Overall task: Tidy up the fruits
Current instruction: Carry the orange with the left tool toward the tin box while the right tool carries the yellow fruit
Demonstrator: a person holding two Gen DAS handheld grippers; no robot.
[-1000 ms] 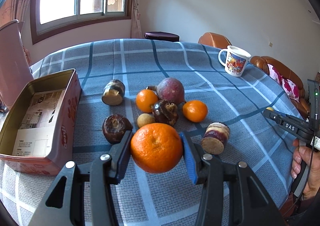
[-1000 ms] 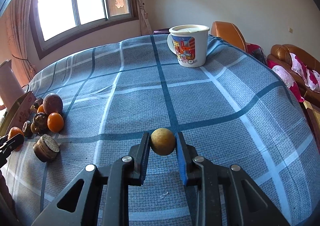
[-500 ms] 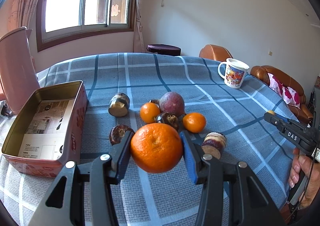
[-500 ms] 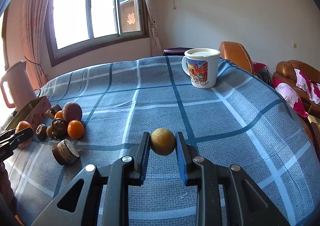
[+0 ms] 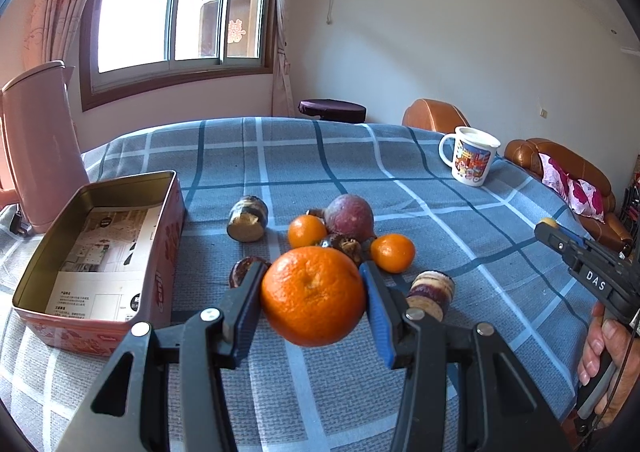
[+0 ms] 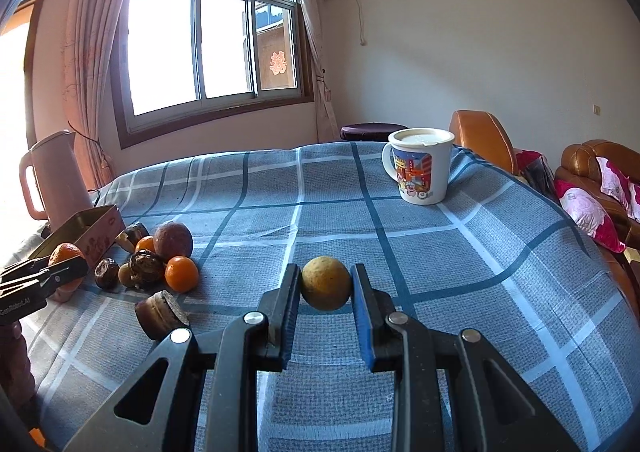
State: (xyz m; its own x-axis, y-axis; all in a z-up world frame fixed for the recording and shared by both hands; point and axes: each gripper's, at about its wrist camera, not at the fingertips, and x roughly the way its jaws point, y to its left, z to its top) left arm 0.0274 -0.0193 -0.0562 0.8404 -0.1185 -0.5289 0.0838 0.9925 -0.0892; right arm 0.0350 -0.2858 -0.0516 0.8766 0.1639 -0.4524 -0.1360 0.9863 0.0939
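— Fruits first: what do we hold in our left hand-held gripper [image 5: 314, 294]?
— A large orange [image 5: 313, 295], pinched between both pads, low in the centre of the left wrist view and lifted clear of the blue checked table [image 5: 400, 168].
— And our right hand-held gripper [image 6: 326, 288]?
— Its jaws are closed on a small yellow-brown fruit [image 6: 326, 283], centre of the right wrist view, also off the cloth.
— What lies just beyond the orange?
— A cluster: two small oranges [image 5: 307, 230], a reddish-purple round fruit [image 5: 349, 217] touching them, dark brown fruits, and two cut stubby pieces [image 5: 247, 213] at either side.
— Farther out?
— At the left of the frame an open tin box [image 5: 168, 212] lined with printed paper, a pink jug [image 5: 38, 140] behind it, and a printed mug [image 5: 472, 156] at upper right, well apart from the fruit.
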